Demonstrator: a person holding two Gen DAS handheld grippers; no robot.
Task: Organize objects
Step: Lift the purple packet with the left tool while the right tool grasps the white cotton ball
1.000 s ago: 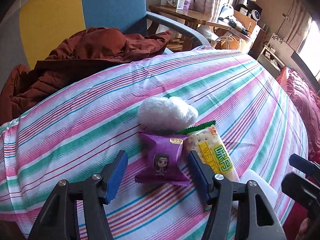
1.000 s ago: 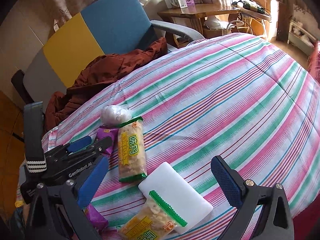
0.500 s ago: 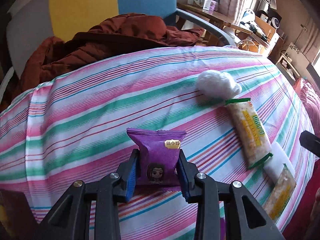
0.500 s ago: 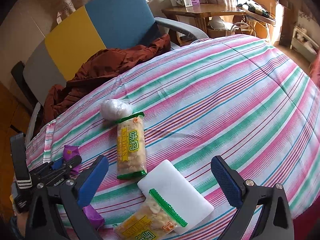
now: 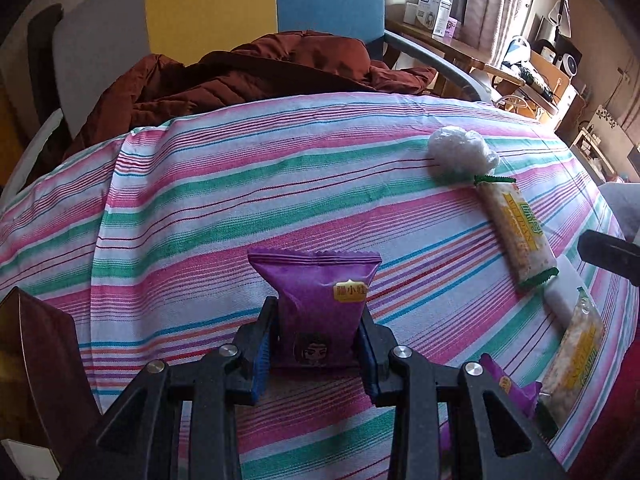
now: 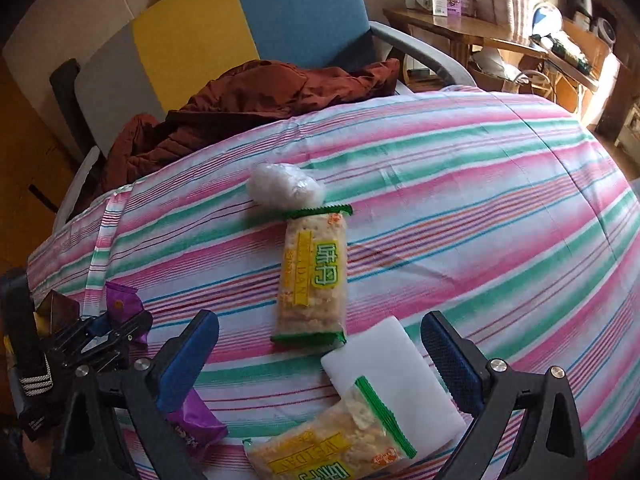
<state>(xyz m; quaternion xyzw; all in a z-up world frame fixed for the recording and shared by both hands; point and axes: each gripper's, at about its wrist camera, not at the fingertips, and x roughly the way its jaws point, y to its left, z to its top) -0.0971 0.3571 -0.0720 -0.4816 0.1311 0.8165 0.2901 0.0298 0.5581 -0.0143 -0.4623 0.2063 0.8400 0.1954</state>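
The purple snack packet (image 5: pixel 320 304) stands upright above the striped cloth (image 5: pixel 208 216), clamped in your left gripper (image 5: pixel 316 354). Your right gripper (image 6: pixel 320 350) hangs spread wide over the white block (image 6: pixel 394 376) and cracker packs, gripping nothing.

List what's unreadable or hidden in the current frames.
- Second purple packet: right wrist view, mostly behind the right gripper's finger; left wrist view, cut by the left gripper's frame.
- Near cracker pack: bottom edge crops it in the right wrist view.
- White block: partly under that pack.
- Held purple packet: lower part hidden between the fingers.
- Boxes on the far table: print too small.
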